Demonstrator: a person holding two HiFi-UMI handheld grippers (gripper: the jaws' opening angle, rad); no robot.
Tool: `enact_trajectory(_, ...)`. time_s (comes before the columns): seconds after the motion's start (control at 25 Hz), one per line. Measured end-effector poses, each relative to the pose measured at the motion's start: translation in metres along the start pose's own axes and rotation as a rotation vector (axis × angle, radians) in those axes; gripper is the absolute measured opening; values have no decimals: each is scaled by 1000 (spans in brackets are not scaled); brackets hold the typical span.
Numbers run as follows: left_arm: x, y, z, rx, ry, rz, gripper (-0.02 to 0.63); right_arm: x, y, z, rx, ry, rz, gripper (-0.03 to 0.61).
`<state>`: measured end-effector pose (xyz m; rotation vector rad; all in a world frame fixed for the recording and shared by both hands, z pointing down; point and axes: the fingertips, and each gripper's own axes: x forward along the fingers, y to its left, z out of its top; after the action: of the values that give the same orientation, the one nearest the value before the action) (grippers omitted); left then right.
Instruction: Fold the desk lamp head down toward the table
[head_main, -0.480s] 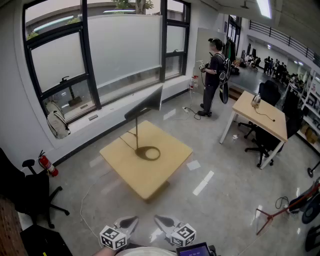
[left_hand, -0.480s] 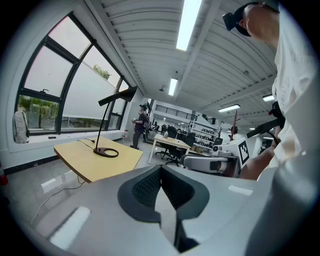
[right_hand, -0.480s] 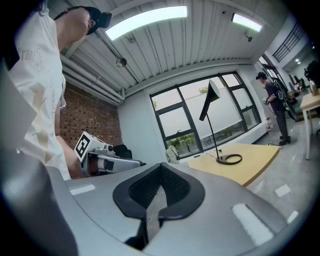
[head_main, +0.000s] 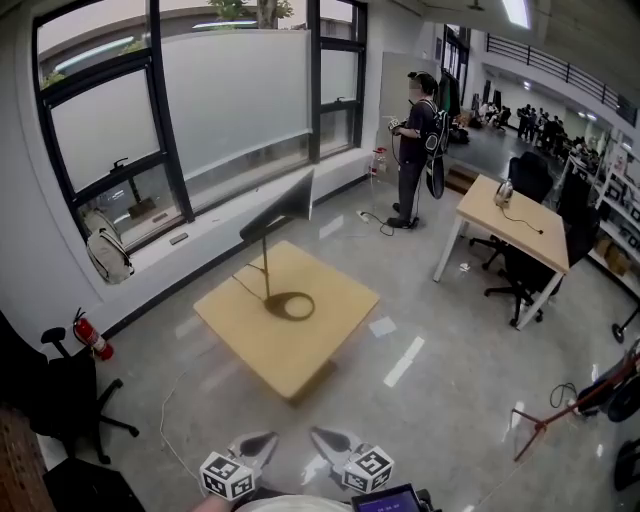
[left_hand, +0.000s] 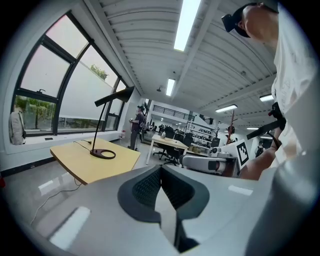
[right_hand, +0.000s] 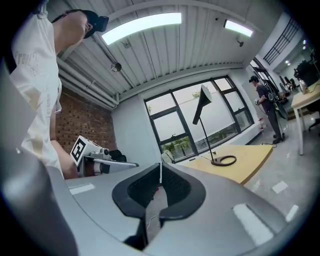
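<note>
Both grippers sit at the near edge of the head view, close together and low by the person's body. The left gripper (head_main: 254, 446) has its jaws pressed together on nothing, and the right gripper (head_main: 336, 442) is closed and empty too; each gripper view shows only the ribbed pads meeting.

Far ahead, across a stretch of bare grey floor, the desk lamp (head_main: 266, 262) stands on the low wooden table (head_main: 310, 355), towards its far left part and well apart from both grippers. Its ring base (head_main: 290, 305) lies flat on the top, a thin stem rises from it, and the lamp head (head_main: 280, 207) sits at the top as a long flat bar. The bar slants, lower at the left end and higher at the right, with its long axis roughly across the view.

Neither gripper is aimed at the lamp. In the left gripper view it stands left of the jaws, and in the right gripper view it stands right of them. It looks a little more in line with the left gripper than with the right, though the difference is slight. Reaching the head probably means walking up to the table first, then pressing the raised end of the bar downward.
</note>
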<state>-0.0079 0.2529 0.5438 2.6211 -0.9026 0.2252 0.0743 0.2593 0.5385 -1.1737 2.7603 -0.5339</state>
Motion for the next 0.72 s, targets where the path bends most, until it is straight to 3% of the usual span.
enact_trajectory(0.72,-25,22,-2,-45,-48,114,2,25,6,-13,2,73,47,21)
